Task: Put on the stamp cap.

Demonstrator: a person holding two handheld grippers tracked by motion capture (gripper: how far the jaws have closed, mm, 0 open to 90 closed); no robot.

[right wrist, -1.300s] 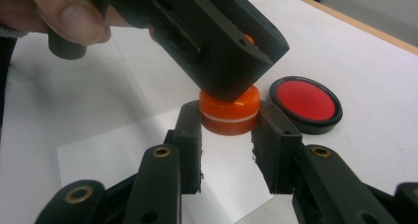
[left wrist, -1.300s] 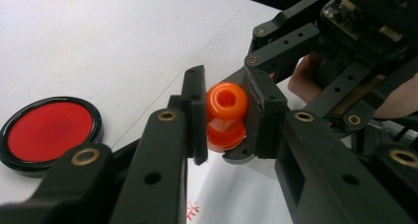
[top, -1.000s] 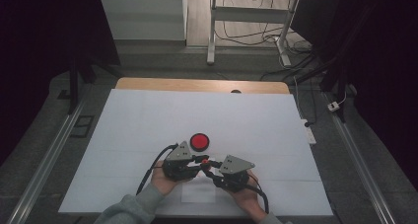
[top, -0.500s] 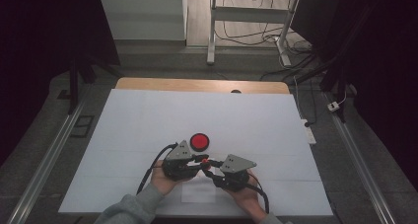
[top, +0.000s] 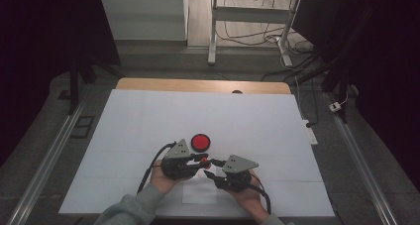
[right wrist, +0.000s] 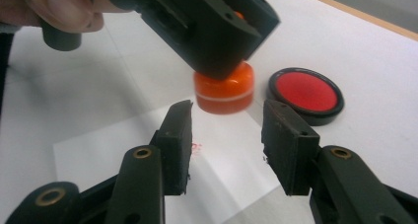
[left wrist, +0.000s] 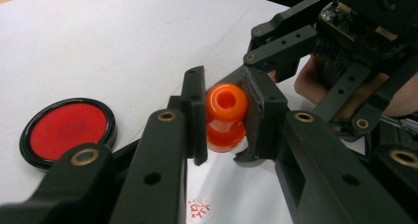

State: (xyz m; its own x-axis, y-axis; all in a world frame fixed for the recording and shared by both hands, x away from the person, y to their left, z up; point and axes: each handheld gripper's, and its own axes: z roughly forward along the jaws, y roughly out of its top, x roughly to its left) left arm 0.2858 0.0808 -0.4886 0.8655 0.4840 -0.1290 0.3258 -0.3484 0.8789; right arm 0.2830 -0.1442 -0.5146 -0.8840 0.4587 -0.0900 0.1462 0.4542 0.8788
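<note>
The right tongs (right wrist: 226, 135) have just been opening and stand released, nothing between their pads, low over the paper slip (right wrist: 148, 150) on the bench (top: 148, 116). Just beyond, the left tongs (left wrist: 224, 118) are clenched on the orange stamp (left wrist: 226, 116), held above the slip beside a red print (left wrist: 199, 210). Farther off lies the red ink pad (top: 200, 142).

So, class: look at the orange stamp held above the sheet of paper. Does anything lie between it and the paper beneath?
Nothing visible does. The left hand-held gripper grips the orange stamp above the paper, and the gap beneath looks free. The right hand-held gripper has just been opening, with nothing between its jaws, short of the stamp. The red ink pad sits off to the side.
</note>
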